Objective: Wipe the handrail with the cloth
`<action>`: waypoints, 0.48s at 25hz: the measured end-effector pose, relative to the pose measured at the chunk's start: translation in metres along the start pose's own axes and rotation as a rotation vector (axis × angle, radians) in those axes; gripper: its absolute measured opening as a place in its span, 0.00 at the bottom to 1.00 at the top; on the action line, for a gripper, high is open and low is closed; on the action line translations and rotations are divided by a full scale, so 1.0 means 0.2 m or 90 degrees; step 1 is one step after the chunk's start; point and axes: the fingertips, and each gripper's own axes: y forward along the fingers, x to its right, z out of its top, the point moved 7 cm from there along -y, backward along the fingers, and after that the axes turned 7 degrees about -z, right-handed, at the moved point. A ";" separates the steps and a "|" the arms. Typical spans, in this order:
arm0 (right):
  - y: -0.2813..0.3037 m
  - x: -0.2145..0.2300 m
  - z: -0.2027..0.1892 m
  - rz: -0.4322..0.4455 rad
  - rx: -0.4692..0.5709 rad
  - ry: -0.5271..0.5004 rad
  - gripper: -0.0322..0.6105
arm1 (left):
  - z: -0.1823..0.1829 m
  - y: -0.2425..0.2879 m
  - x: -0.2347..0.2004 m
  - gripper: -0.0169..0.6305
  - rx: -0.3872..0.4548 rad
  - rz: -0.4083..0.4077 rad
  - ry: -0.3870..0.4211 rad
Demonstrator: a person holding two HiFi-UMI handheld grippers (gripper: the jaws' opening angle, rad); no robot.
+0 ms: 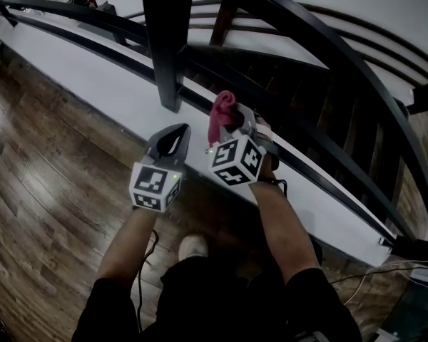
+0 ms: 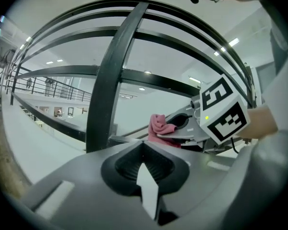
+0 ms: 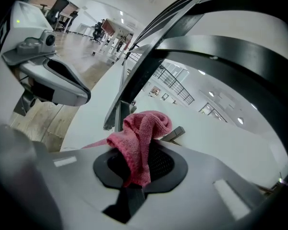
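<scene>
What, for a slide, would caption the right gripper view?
Right gripper clamps a pink cloth in front of the dark railing.

Both grippers sit side by side on the near side of the railing, with the left gripper (image 1: 175, 135) just left of the right gripper (image 1: 232, 116). The cloth (image 1: 220, 120) is in the right one's jaws, poking up next to the lower rail (image 1: 321, 168). The post (image 1: 162, 41) rises from the ledge (image 1: 85, 66) just behind the left gripper, and the handrail (image 1: 321, 38) arcs overhead behind them.
</scene>
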 end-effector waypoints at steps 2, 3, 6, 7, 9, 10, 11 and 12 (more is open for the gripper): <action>-0.02 0.02 -0.04 -0.005 -0.008 0.002 0.12 | 0.00 0.02 0.02 0.02 -0.004 -0.009 0.002; -0.02 0.03 -0.06 -0.008 -0.011 0.003 0.12 | -0.01 0.03 0.04 0.02 -0.007 -0.013 0.005; -0.05 0.06 -0.12 -0.014 -0.020 0.000 0.12 | 0.01 0.08 0.09 0.02 -0.001 -0.029 0.013; -0.06 0.06 -0.14 -0.015 -0.022 -0.003 0.12 | 0.02 0.10 0.11 0.02 0.000 -0.034 0.015; -0.08 0.08 -0.17 -0.019 -0.027 -0.010 0.12 | 0.03 0.13 0.14 0.02 -0.002 -0.041 0.020; -0.09 0.09 -0.19 -0.020 -0.029 -0.012 0.12 | 0.03 0.14 0.16 0.02 -0.005 -0.045 0.023; -0.10 0.10 -0.21 -0.022 -0.032 -0.011 0.12 | 0.03 0.16 0.17 0.02 -0.008 -0.049 0.025; -0.11 0.10 -0.22 -0.023 -0.034 -0.008 0.12 | 0.03 0.17 0.18 0.02 -0.010 -0.054 0.026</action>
